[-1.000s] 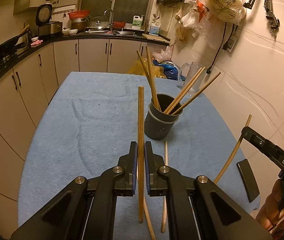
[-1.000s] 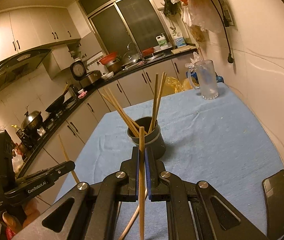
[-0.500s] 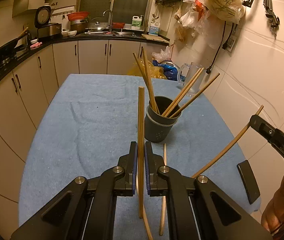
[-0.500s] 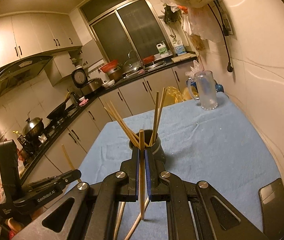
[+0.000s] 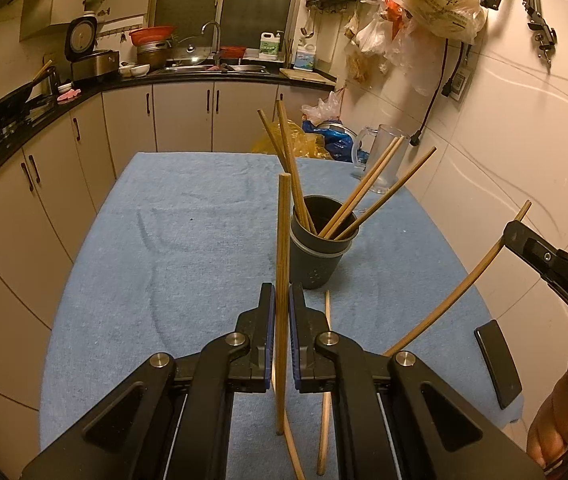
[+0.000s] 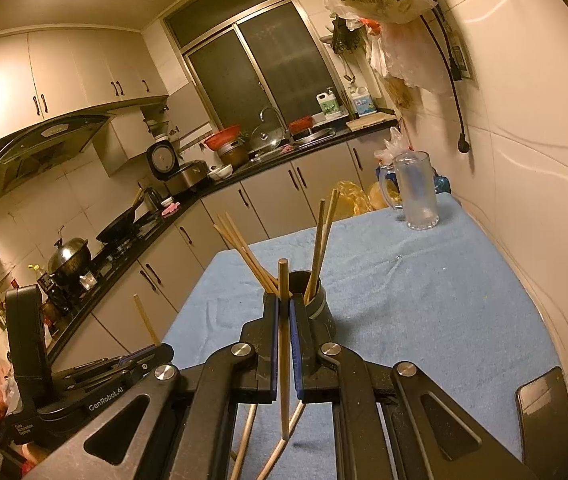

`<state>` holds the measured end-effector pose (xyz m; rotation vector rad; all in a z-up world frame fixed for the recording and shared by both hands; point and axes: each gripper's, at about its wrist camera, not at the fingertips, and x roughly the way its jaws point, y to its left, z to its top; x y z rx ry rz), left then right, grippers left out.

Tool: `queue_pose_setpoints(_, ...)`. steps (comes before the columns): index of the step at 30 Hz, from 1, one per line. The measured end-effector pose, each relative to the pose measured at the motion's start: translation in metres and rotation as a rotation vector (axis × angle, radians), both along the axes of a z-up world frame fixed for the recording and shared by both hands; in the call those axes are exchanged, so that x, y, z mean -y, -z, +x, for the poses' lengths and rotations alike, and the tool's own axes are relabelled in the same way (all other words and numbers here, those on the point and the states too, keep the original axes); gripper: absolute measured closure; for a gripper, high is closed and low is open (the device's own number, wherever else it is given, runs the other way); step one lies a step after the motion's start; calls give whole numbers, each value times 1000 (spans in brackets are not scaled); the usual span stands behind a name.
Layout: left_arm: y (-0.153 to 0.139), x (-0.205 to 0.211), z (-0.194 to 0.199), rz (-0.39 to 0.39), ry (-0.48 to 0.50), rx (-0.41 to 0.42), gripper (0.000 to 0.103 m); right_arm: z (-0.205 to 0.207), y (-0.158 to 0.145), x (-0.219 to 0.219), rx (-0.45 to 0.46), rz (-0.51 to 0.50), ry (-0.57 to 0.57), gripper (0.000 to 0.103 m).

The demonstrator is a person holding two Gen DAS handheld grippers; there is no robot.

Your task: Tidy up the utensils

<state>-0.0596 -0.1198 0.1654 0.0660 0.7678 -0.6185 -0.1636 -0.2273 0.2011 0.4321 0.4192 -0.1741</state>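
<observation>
A dark grey holder cup (image 5: pixel 318 254) stands on the blue cloth and holds several wooden chopsticks; it also shows in the right wrist view (image 6: pixel 320 312). My left gripper (image 5: pixel 282 308) is shut on one upright chopstick (image 5: pixel 283 240), just short of the cup. My right gripper (image 6: pixel 283 316) is shut on another chopstick (image 6: pixel 283 280), raised above the table near the cup. In the left wrist view the right gripper (image 5: pixel 544 256) sits at the right with its chopstick (image 5: pixel 464 284) slanting. Two loose chopsticks (image 5: pixel 326 360) lie on the cloth below the left gripper.
A clear glass mug (image 6: pixel 414 192) stands at the table's far right corner by the wall. A black phone (image 5: pixel 498 364) lies near the right front edge. Kitchen cabinets and counter (image 5: pixel 204 80) run behind and to the left.
My right gripper has risen and tilted, its chopstick now higher and more slanted. The left gripper has drawn back slightly from the cup, still holding its chopstick.
</observation>
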Motion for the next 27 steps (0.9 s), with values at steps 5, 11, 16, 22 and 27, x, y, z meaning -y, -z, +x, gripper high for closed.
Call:
queue_pose_setpoints(5,0,1,0,1,1,1,97,0,0,0,-1,1,0,97)
queue_pose_setpoints(11,0,1,0,0,3,4,97,0,1,0,0,2,1,97)
queue_pose_setpoints(16,-1,2,-1,0,5,6,97,0,0,1,-1,2,1,97)
queue_pose_setpoints(22,-1,3,0,0,8,8,97,1,-3,3,2,0,4,97)
queue_pose_setpoints(27,-2,4,0,1,10,8,97,1,-6,5,2,-1,5,97)
